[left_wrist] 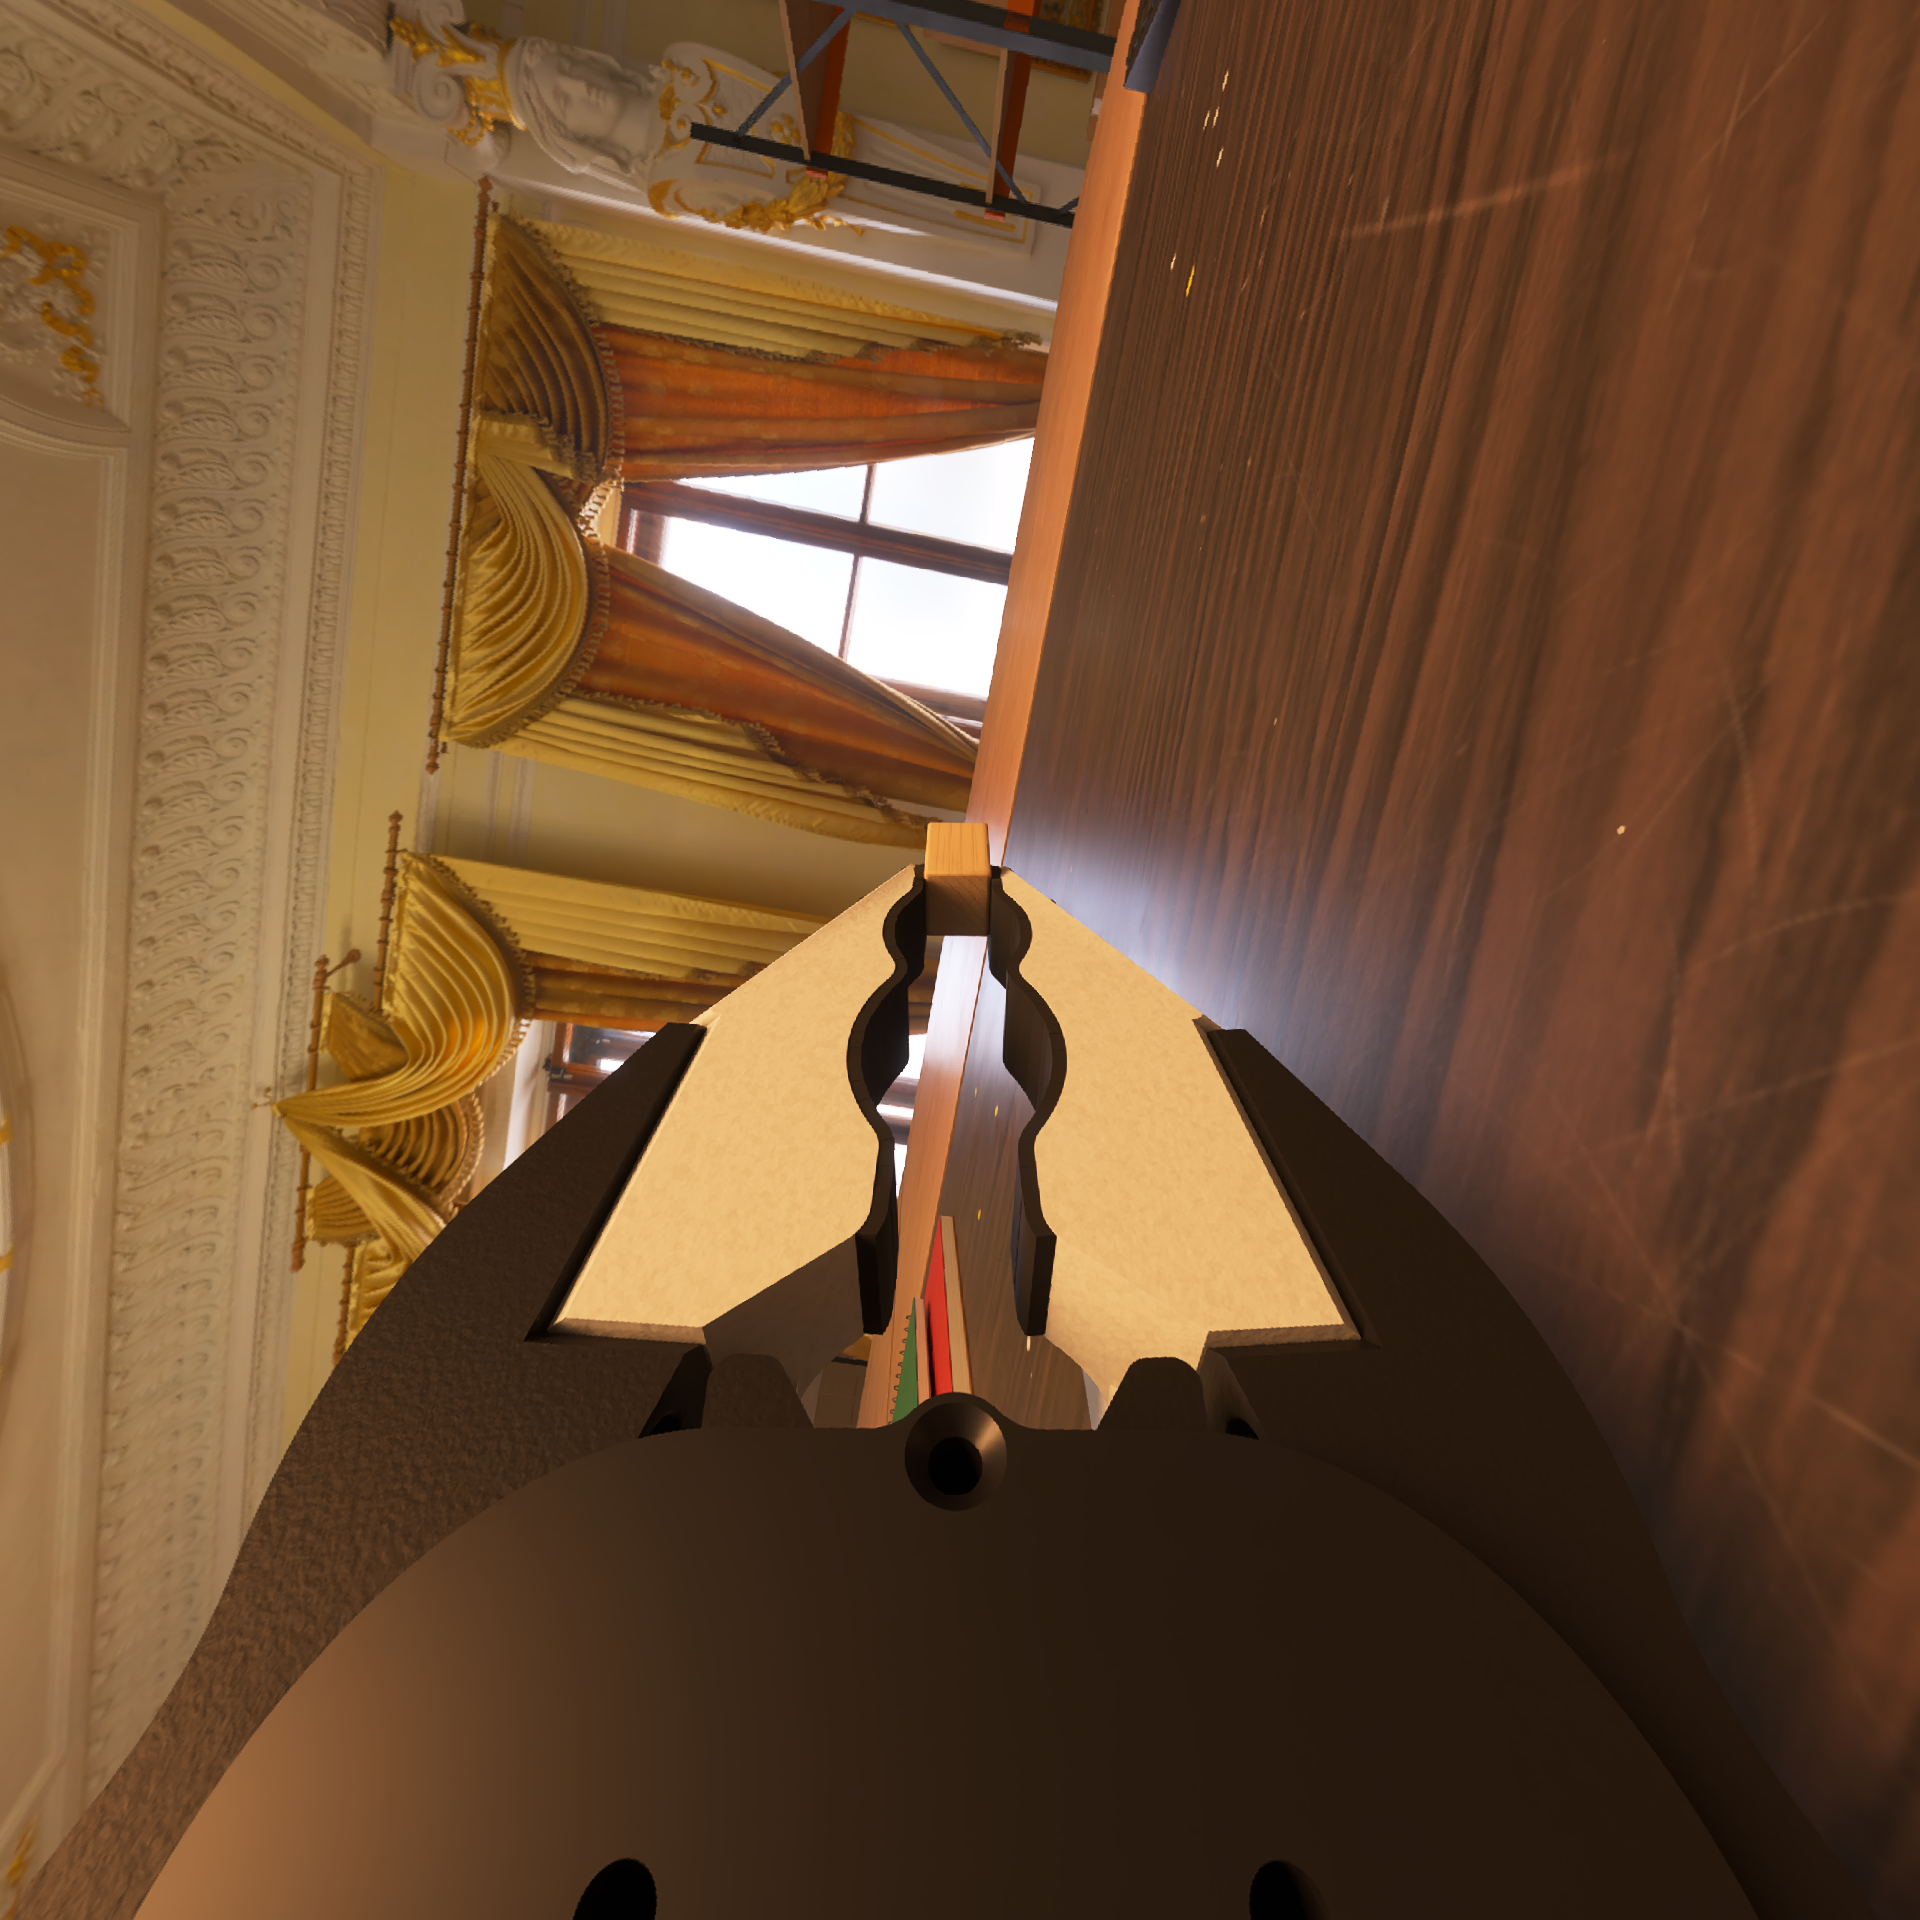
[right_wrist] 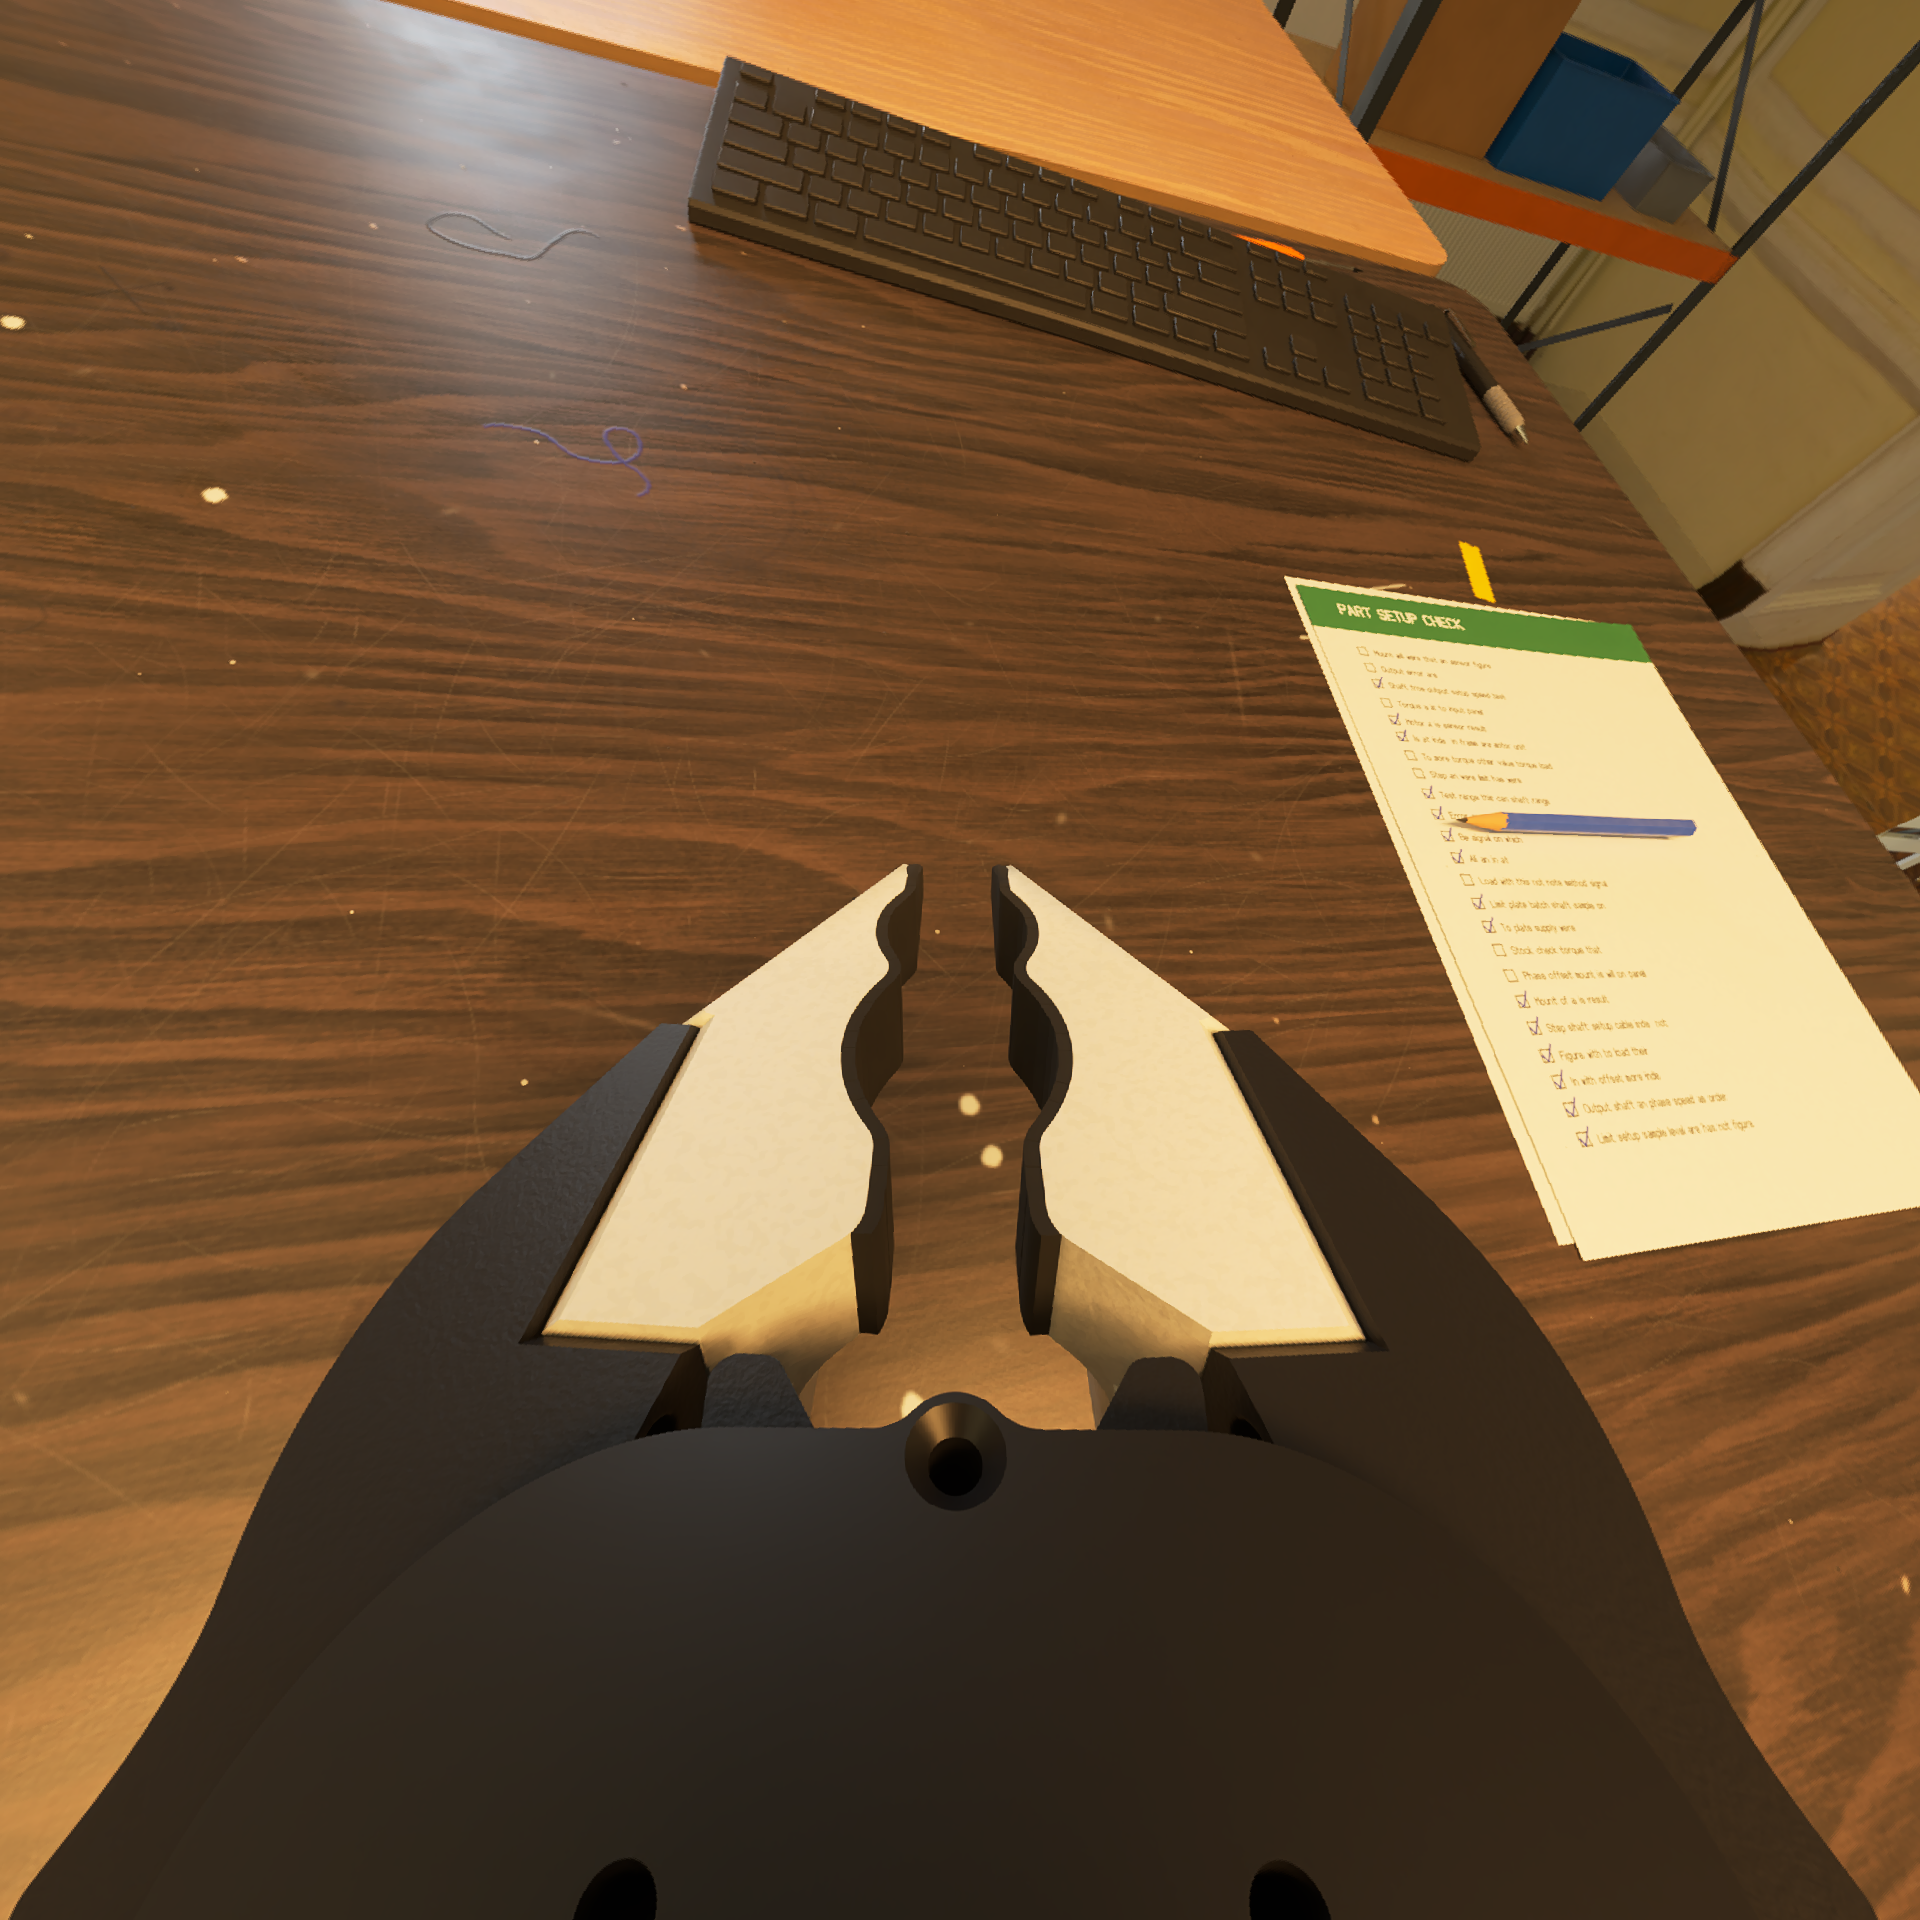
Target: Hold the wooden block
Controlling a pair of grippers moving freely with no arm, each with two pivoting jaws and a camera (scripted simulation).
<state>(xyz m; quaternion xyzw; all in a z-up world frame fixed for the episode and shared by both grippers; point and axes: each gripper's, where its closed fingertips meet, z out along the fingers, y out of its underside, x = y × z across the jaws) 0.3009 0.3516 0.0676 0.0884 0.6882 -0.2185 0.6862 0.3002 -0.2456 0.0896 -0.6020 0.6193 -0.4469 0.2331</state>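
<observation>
The left gripper (left_wrist: 956, 883) is rolled on its side, so in its own view the tabletop (left_wrist: 1507, 727) stands like a wall at the right. Its two fingers are closed at the tips on the wooden block (left_wrist: 956, 878). The right gripper (right_wrist: 956, 883) is tilted down toward the tabletop, its fingers apart with a narrow gap and nothing between them.
</observation>
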